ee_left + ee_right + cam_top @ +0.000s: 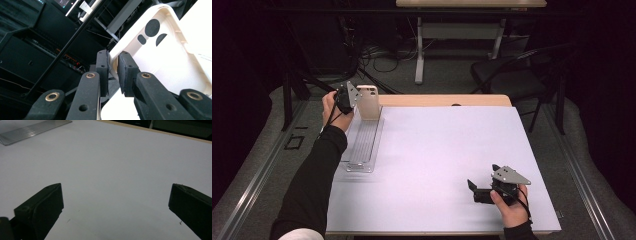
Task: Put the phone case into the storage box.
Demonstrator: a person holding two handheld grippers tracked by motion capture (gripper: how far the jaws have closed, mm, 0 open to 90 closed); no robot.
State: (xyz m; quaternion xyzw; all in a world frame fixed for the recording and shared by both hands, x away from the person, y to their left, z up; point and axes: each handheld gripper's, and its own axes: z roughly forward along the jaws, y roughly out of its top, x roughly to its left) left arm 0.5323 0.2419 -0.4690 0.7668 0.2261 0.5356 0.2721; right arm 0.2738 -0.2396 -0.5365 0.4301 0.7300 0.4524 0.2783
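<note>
Case sits pinched by its edge in the left gripper, upper left, over the rack — looks like slotting-in comes next. Right gripper idles lower right, jaws wide, holding nothing — next move needs a steady, upright lowering.

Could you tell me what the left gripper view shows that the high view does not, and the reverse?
The left gripper view shows the inside of the cream phone case, with its dark camera cutouts, and the left gripper with its fingers clamped on the case's rim. The high view shows the whole white table, the clear ribbed rack under the upright case, and the right gripper, open and resting low near the table's right front. Both share the case and the left gripper holding it.
</note>
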